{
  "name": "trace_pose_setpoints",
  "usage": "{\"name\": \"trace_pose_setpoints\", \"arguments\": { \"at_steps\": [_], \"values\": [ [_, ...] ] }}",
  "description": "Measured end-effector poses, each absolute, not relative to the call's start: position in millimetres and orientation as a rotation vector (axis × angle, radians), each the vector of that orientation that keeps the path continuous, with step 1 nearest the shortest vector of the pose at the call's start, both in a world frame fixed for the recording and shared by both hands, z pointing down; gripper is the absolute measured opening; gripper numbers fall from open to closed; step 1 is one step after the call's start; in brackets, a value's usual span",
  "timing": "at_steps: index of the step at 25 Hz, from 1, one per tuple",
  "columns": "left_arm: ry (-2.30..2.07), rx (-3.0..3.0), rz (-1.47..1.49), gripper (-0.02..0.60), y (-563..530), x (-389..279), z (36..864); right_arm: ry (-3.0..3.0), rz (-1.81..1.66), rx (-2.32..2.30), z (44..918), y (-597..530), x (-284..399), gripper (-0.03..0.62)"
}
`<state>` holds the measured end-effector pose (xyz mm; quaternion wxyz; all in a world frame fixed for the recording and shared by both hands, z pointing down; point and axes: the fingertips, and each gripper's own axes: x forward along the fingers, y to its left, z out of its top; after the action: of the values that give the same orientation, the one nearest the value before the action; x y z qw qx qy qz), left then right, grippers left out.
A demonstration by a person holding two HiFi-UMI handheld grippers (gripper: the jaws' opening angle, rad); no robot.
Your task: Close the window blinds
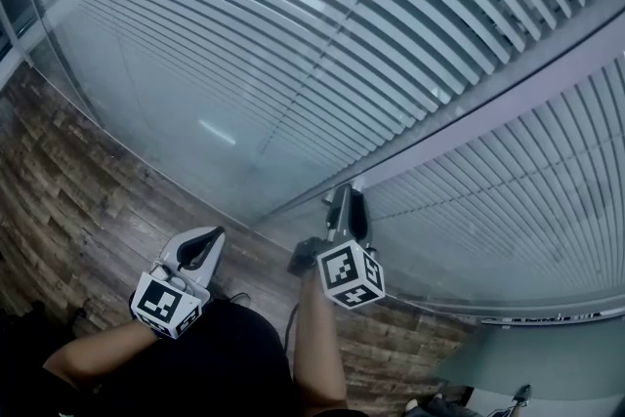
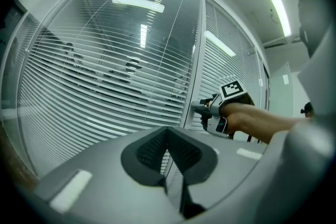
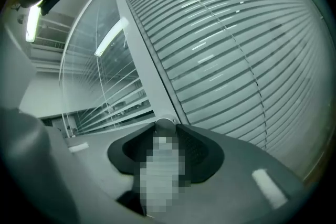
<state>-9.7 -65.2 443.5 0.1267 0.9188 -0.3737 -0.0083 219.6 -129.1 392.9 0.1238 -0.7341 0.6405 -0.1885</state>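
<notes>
Right gripper [image 3: 166, 129] level at the window frame [image 3: 140, 50], jaws clamped on a small round knob [image 3: 165, 123], blinds [image 3: 236, 44] behind the glass with slats partly open, left gripper [image 2: 168, 132] held back, jaws together, empty.

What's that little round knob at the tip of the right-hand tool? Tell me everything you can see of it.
The knob is small, round and grey, metal-looking. It sticks out from the pale upright frame post between two panes of slatted blinds. The jaws of the right gripper sit either side of it, apparently clamped on.
</notes>
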Motion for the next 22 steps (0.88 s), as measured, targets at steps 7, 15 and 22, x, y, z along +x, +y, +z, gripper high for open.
{"name": "trace_pose_setpoints", "arguments": {
  "at_steps": [7,15,22],
  "values": [
    [-1.091,2.656,-0.003,0.002,-85,1,452,2.148,-0.163,-2.516,403,-149,229,0.133],
    [-1.07,2.666,-0.008,0.002,-83,-1,446,2.355,0.2,-2.752,398,-145,217,0.133],
    [-1.048,2.671,0.0,0.002,-84,4,456,2.465,0.537,-2.964,410,-146,214,0.132]
  ]
}}
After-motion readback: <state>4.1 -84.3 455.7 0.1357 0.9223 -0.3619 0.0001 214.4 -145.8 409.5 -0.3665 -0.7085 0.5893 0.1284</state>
